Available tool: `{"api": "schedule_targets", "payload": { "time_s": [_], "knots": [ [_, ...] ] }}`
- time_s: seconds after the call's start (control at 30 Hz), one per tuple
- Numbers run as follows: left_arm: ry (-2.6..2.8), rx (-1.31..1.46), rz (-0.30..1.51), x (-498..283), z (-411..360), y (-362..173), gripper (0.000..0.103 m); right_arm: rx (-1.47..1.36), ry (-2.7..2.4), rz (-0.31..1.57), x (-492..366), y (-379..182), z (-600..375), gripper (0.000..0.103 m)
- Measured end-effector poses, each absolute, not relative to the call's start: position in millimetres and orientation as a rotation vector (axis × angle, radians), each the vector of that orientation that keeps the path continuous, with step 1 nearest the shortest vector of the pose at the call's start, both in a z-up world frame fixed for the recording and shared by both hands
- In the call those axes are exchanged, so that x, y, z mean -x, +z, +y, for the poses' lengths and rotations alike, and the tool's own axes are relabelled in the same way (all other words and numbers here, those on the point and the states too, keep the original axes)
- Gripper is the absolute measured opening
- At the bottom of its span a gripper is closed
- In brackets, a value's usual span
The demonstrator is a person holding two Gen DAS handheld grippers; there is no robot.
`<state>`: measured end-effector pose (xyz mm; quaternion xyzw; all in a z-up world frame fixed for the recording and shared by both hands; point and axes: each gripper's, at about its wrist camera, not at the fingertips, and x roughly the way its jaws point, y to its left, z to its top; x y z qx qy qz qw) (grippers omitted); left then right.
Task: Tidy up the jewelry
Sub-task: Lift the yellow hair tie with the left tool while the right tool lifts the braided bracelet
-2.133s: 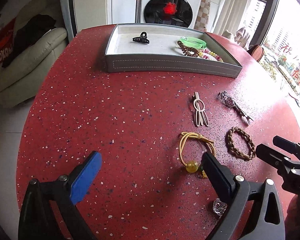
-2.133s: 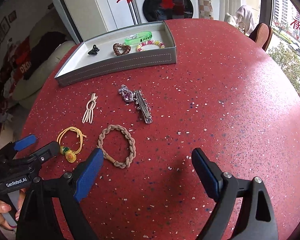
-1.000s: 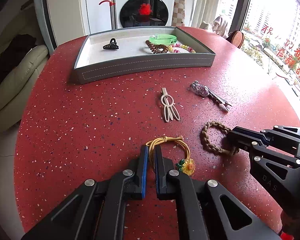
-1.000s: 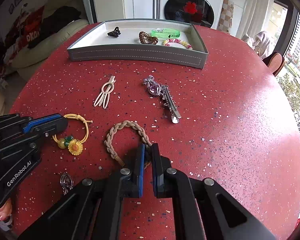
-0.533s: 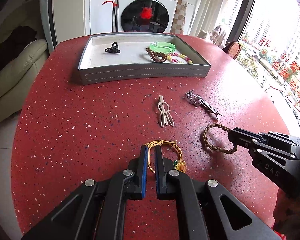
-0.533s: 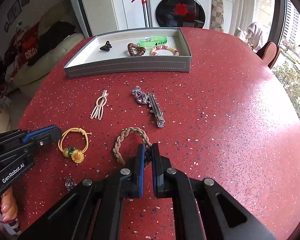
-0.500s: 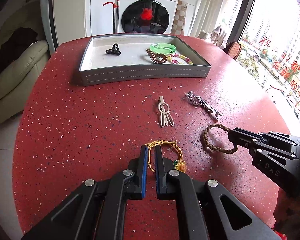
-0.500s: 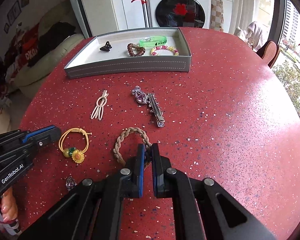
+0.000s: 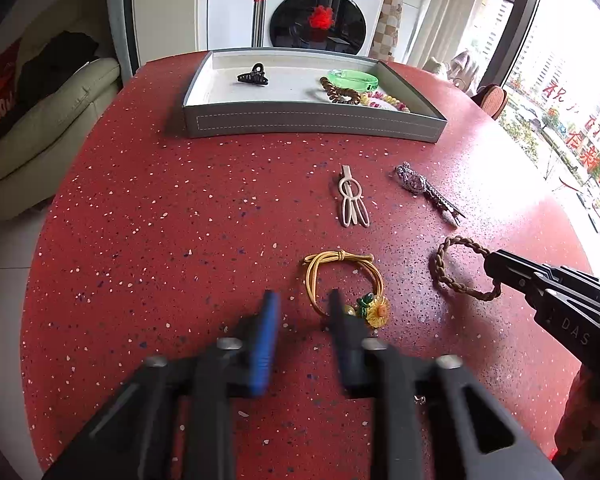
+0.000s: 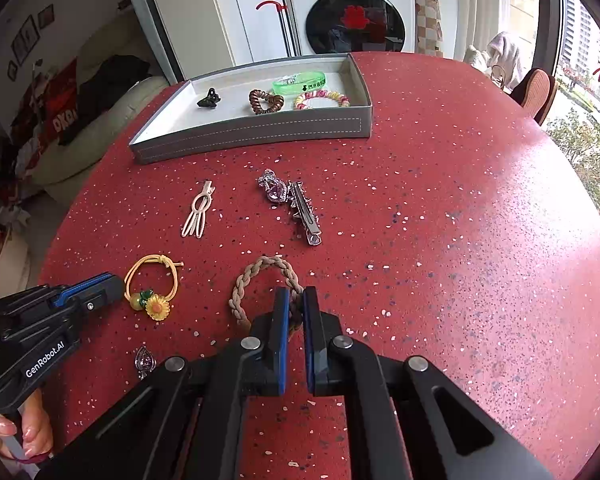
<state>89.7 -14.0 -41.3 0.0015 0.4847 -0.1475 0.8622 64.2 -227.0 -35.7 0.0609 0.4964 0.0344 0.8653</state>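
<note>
A yellow hair tie with a sunflower charm (image 9: 346, 282) lies on the red table; it also shows in the right wrist view (image 10: 153, 286). My left gripper (image 9: 303, 300) is open and blurred, its fingers straddling the tie's near left edge. A brown braided bracelet (image 10: 266, 286) lies right of it, also seen in the left wrist view (image 9: 460, 268). My right gripper (image 10: 295, 300) is shut on the bracelet's near edge. A grey tray (image 9: 316, 122) at the back holds a black claw clip (image 9: 253, 76), a green bangle, a brown coil tie and a beaded bracelet.
A beige hair clip (image 9: 351, 202) and a silver jewelled clip (image 9: 426, 192) lie between the tray and the grippers. A small silver pendant (image 10: 144, 360) lies near the front left. A sofa stands left of the table, a washing machine behind it.
My left gripper's jaws have opened from shut and let go of the yellow hair tie. My right gripper stays shut on the braided bracelet.
</note>
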Motion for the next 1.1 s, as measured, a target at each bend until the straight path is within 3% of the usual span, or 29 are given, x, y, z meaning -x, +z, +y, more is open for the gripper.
{"api": "schedule_targets", "payload": {
  "time_s": [0.2, 0.5, 0.53, 0.63, 0.67, 0.7, 0.73, 1.1],
  "knots": [
    [-0.277, -0.045, 0.958, -86.4, -20.1, -37.9, 0.103, -0.129, 0.074, 1.035, -63.4, -34.2, -227.3, 0.007],
    [-0.337, -0.135, 1.014, -91.9, -53.9, -58.5, 0.100, -0.132, 0.069, 1.031, -60.9, -32.3, -229.2, 0.007],
    [-0.335, -0.142, 1.019, -92.1, -56.2, -61.1, 0.097, -0.132, 0.069, 1.032, -60.4, -32.4, -229.4, 0.007],
    [-0.347, -0.155, 0.998, -88.8, -58.7, -62.4, 0.071, -0.135, 0.068, 1.030, -59.8, -32.3, -230.4, 0.007],
    [-0.349, -0.164, 0.988, -87.4, -59.6, -59.0, 0.050, -0.137, 0.067, 1.029, -59.6, -32.0, -231.0, 0.007],
    [-0.357, -0.169, 0.986, -87.5, -60.6, -58.7, 0.036, -0.138, 0.067, 1.028, -59.4, -31.8, -231.5, 0.007],
    [-0.367, -0.162, 0.988, -88.3, -60.8, -58.1, 0.030, -0.139, 0.067, 1.027, -59.5, -31.7, -231.8, 0.007],
    [-0.419, -0.071, 0.973, -90.0, -42.4, -41.9, 0.031, -0.153, 0.074, 1.010, -62.5, -23.6, -233.1, 0.007]
  ]
}}
